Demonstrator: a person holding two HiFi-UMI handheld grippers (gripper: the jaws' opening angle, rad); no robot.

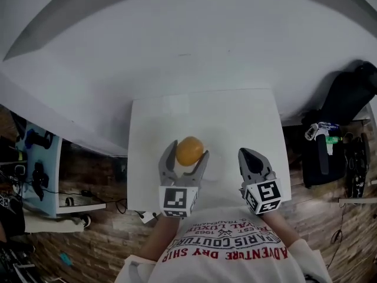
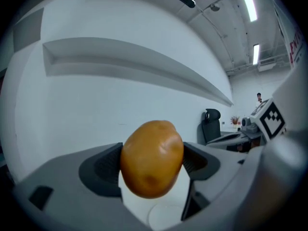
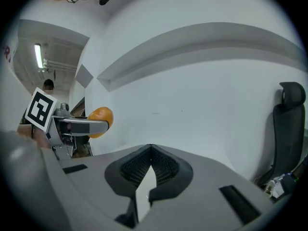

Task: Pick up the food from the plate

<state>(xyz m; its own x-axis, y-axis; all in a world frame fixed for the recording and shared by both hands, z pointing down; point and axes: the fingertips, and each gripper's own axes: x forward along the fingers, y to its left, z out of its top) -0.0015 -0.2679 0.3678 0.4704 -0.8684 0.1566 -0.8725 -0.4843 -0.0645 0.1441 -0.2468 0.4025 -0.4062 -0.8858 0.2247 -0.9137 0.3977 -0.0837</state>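
A yellow-brown potato (image 1: 189, 151) is clamped between the jaws of my left gripper (image 1: 188, 150), lifted above the white table (image 1: 171, 114). In the left gripper view the potato (image 2: 152, 159) fills the gap between both pads (image 2: 103, 170). A round white plate (image 2: 166, 219) shows faintly on the table below it. My right gripper (image 1: 246, 154) hovers to the right of the potato, shut and empty. Its own view shows the ribbed pads (image 3: 136, 167) pressed together, with the potato (image 3: 101, 118) off to the left in the left gripper (image 3: 72, 126).
The small white table stands against a white wall with a ledge (image 1: 177, 16). A black chair (image 1: 350, 96) and bags (image 1: 330, 152) sit to the right. A light blue cart (image 1: 38, 158) with black gear stands on the brick-patterned floor to the left.
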